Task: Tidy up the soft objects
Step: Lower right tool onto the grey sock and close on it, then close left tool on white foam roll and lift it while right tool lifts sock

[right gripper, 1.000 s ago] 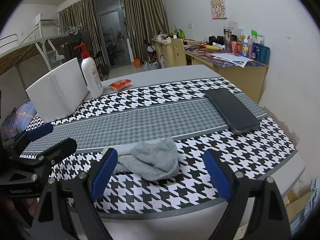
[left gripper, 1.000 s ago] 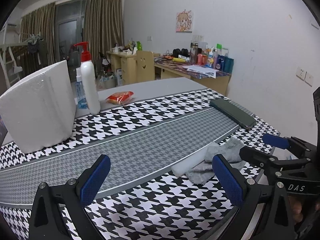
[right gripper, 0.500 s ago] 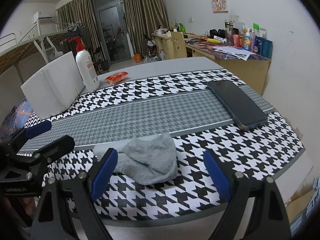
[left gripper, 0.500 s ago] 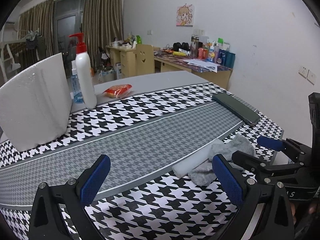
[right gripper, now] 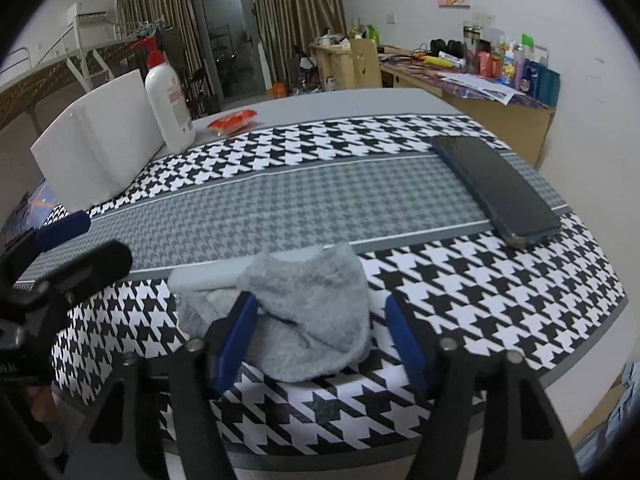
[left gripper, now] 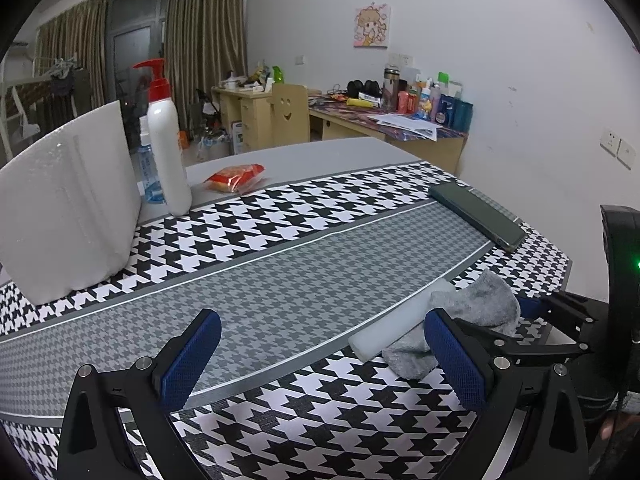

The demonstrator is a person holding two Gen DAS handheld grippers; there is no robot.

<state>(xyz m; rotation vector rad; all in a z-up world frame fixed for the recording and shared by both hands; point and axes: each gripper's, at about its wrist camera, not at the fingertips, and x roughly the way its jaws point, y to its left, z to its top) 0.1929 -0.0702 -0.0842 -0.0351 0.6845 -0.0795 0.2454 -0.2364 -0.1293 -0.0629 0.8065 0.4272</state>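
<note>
**A:** Since a second ago the right tongs point(right gripper: 320, 332) have dropped down over the grey fuzzy sock point(right gripper: 312, 312) and the jaws have come in a fair bit — they were spread way wider than the sock before, now they're closing with the sock bunched between them. Left pad looks like it's at the fabric, right pad still shows a sliver of gap, so not clamped yet as far as I can tell.

**B:** And the left tongs point(left gripper: 320, 364)?

**A:** Hardly shifted. They're wide apart with nothing in them, hovering over the grey stripe of the bench point(left gripper: 280, 280) at the near edge. The sock sits at the near right of the bench, lying against a white roll point(left gripper: 396, 324) that runs along the stripe's border.

**B:** So which step is this?

**A:** I'd say the pickup of the first soft thing. Next move probably needs the jaws to finish pinching a good fold of fabric before lifting — fuzzy stuff can slip, and the roll touching it might get dragged along. The phone point(right gripper: 496, 188) on the far right is well clear.
</note>
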